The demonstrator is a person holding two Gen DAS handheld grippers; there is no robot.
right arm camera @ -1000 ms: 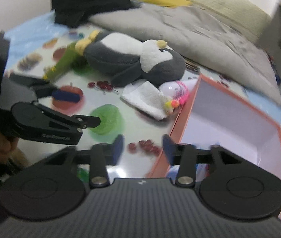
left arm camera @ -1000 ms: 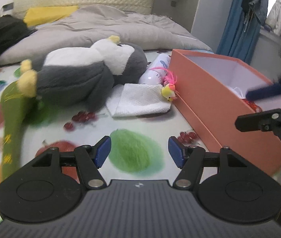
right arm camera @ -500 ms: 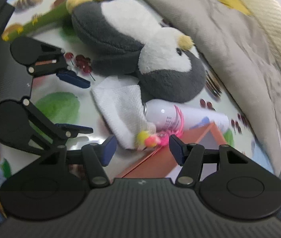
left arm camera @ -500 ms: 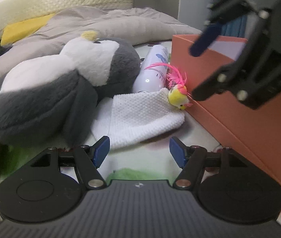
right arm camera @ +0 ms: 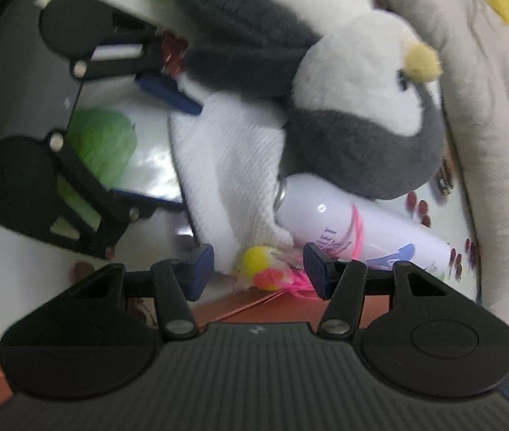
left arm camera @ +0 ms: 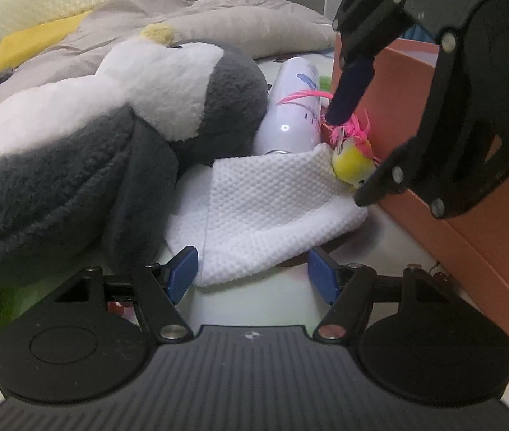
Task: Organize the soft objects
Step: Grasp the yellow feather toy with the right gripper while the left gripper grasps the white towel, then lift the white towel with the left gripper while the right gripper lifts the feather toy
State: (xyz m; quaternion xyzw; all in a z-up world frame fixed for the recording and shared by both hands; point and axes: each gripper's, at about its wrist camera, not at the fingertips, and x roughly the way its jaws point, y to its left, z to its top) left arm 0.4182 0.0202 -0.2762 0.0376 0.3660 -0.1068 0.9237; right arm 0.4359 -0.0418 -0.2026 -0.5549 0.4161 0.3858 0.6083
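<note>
A white knitted cloth [left arm camera: 265, 212] lies on the bed beside a grey and white penguin plush [left arm camera: 85, 147]. On the cloth's far corner rests a small yellow and pink feathered bird toy [left arm camera: 349, 165]. My left gripper [left arm camera: 252, 276] is open, and the cloth's near edge lies between its fingers untouched. My right gripper [left arm camera: 349, 158] reaches down from the upper right, open, one finger on each side of the bird toy. In the right wrist view the bird toy [right arm camera: 261, 267] sits between the pads of that gripper [right arm camera: 258, 269] with gaps on both sides, and the left gripper [right arm camera: 164, 147] straddles the cloth [right arm camera: 232, 165].
A white spray bottle [left arm camera: 294, 107] lies between the penguin's head and an orange box [left arm camera: 470, 222] that walls off the right side. A grey duvet [left arm camera: 218, 25] and a yellow pillow [left arm camera: 38, 43] lie behind. The sheet has a fruit print.
Both grippers came forward and down toward the cloth. The right gripper rolled over and dropped around the bird toy. The left gripper's fingers reached the cloth's near edge.
</note>
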